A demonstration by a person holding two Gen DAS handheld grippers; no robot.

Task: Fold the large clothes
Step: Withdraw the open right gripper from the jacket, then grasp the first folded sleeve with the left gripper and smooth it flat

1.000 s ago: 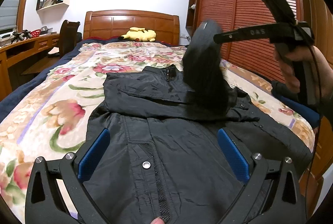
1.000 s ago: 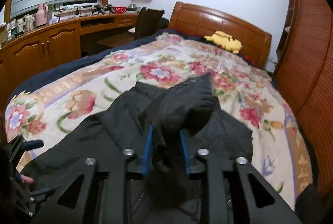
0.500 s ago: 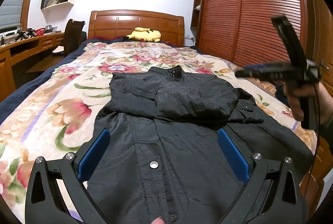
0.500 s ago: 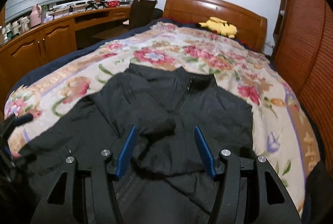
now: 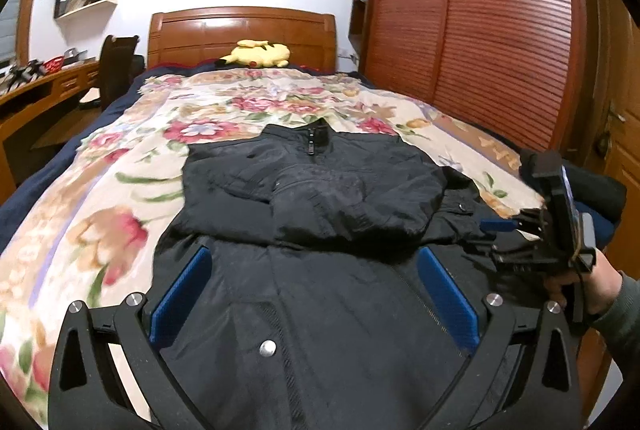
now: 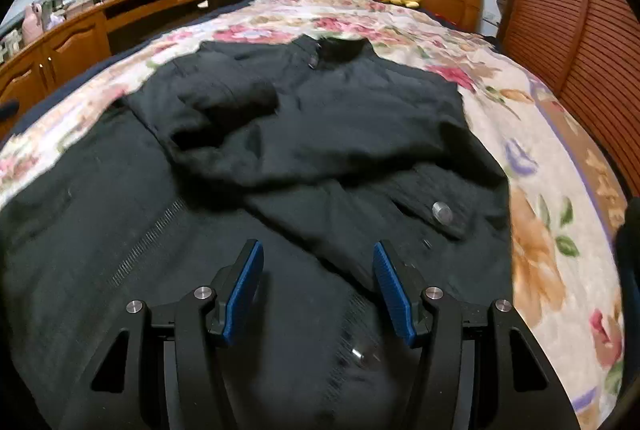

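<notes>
Now, grippers: left gripper (image 5: 312, 294) and right gripper (image 6: 318, 286) both gape, pads touching nothing.
Surface: floral bedspread (image 5: 120, 166) beyond both; wooden headboard (image 5: 240, 30), yellow plush (image 5: 256, 56), slatted wardrobe (image 5: 480, 30) farther off.
Change: a second ago the right gripper pinched the raised sleeve; now the sleeve (image 6: 224, 110) lies across the chest.
Jacket: black jacket (image 5: 320, 190) spread directly under and ahead of both grippers.

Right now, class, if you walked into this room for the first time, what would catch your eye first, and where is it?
A large black jacket lies spread over the middle of the bed, its sleeves folded across its chest, dark against the flowered bedspread. A yellow plush toy lies at the wooden headboard. Both the left gripper and the right gripper hover open above the jacket's lower front.
</notes>
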